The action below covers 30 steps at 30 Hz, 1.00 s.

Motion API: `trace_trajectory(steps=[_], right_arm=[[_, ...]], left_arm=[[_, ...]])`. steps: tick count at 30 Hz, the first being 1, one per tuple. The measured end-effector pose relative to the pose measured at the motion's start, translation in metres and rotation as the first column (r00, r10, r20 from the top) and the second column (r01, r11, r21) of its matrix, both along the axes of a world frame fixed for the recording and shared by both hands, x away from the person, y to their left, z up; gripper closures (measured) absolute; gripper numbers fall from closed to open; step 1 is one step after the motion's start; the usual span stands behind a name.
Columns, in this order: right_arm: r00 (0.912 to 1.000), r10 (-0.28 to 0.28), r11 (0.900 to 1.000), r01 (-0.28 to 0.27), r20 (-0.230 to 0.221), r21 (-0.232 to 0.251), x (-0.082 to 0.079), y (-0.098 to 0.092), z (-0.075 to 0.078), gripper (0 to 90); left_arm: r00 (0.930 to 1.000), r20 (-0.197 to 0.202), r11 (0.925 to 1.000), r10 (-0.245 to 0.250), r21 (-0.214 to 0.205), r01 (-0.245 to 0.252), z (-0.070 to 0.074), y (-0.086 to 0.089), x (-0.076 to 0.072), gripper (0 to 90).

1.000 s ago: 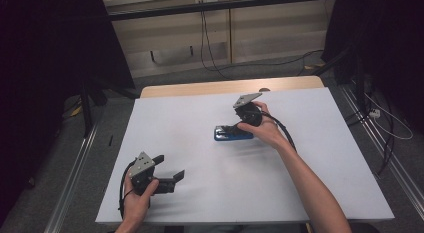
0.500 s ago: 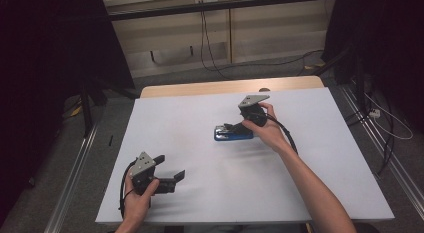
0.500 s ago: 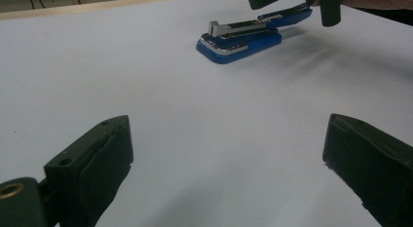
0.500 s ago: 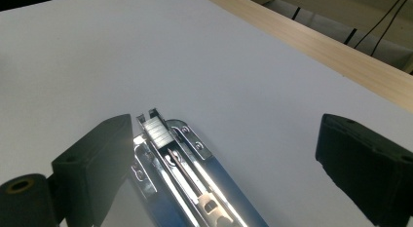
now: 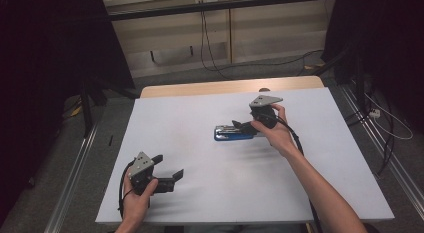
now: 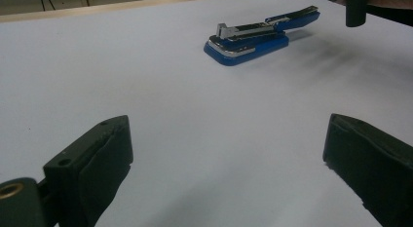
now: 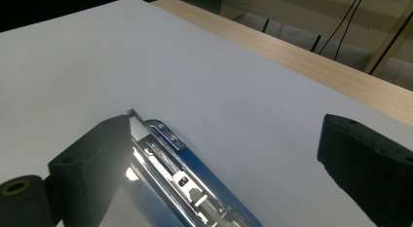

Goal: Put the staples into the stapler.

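Note:
A blue stapler (image 5: pixel 232 132) lies flat near the middle of the white table (image 5: pixel 210 193), its metal top showing. My right gripper (image 5: pixel 244 127) hovers at the stapler's right end, open. In the right gripper view the stapler (image 7: pixel 195 193) sits just beside the left jaw, with the right jaw far off it, and the right gripper (image 7: pixel 229 139) holds nothing. My left gripper (image 5: pixel 169 166) rests near the front left of the table, open and empty. The left gripper view looks between the wide jaws of the left gripper (image 6: pixel 229 154) toward the stapler (image 6: pixel 248 39), well ahead.
A wooden strip (image 5: pixel 225 87) runs along the table's far edge. Metal rails (image 5: pixel 75 163) line the floor on both sides, and cables (image 5: pixel 380 118) lie on the floor at the right. Dark curtains stand at left and right.
My right gripper has shifted slightly to the right along the stapler. The stapler and the left gripper stay where they were.

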State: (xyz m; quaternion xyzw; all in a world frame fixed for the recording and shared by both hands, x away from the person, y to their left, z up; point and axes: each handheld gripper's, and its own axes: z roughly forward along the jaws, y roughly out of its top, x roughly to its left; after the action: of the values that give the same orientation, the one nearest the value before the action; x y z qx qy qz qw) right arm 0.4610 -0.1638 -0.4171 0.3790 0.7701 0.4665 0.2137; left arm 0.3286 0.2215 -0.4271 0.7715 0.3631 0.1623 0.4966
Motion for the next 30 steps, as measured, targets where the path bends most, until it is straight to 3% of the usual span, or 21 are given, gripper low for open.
trace_trajectory(steps=[5,15,20,30], right_arm=[[0.9999,-0.01,0.9999,0.01,0.009,0.004,-0.008,-0.007,0.0,5.1],[0.9948,-0.09,0.9959,0.089,0.048,0.016,-0.025,-0.024,-0.002,3.8],[0.9892,-0.127,0.9919,0.127,0.075,0.002,-0.038,-0.03,-0.005,3.9],[0.9774,-0.192,0.981,0.189,0.088,0.043,-0.058,-0.047,-0.005,3.9]], left_arm=[[1.0,0.002,1.0,-0.004,-0.003,0.004,0.0,0.0,0.0,4.2],[1.0,0.003,1.0,0.005,0.002,-0.005,0.0,0.001,-0.001,4.2],[0.9998,0.005,0.9998,0.018,-0.006,-0.018,0.0,0.003,-0.001,4.2],[0.9993,0.003,0.9992,0.038,-0.009,-0.038,-0.002,0.007,0.0,4.3]])
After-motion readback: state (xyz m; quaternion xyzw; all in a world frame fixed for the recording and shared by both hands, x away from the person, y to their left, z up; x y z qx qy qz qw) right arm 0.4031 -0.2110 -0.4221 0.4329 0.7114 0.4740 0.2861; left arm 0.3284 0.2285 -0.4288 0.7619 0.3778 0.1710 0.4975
